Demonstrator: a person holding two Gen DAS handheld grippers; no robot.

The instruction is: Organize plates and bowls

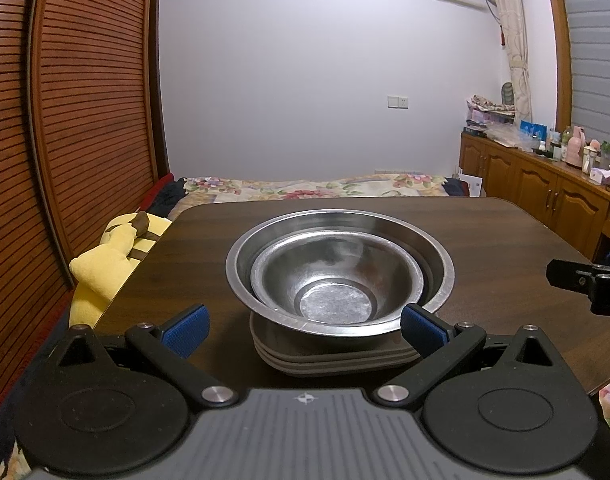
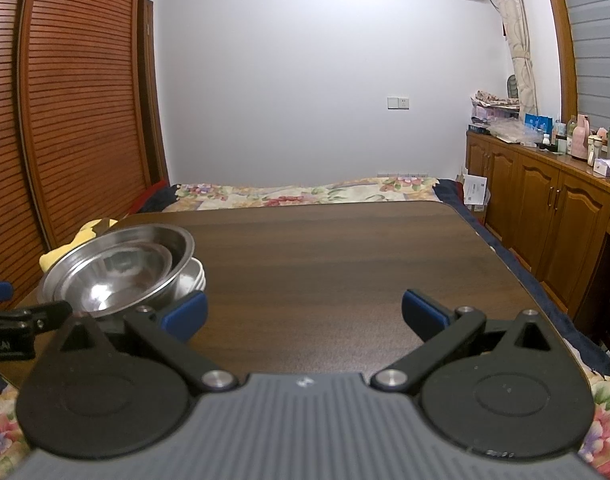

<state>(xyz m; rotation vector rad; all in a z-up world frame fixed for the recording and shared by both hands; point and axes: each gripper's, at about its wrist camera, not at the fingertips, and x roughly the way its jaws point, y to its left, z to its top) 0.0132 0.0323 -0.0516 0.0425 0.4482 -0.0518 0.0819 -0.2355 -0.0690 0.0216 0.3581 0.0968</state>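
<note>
On the bench [image 1: 485, 240] a stack of plates [image 1: 329, 360] sits near the front edge, with a large bowl [image 1: 437, 276] on top and a smaller bowl [image 1: 337, 276] nested inside it. The left gripper [image 1: 305, 326] faces the stack, its jaws spread to either side of it, not touching. The right gripper [image 2: 304, 314] lies to the right, over bare bench. Behind the bench is a bed [image 1: 317, 188], a cabinet [image 1: 545, 192] to the right.

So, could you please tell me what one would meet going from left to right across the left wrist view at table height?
Yellow plush toy → nested steel bowls on stacked plates → right hand-held gripper at the frame edge.
</note>
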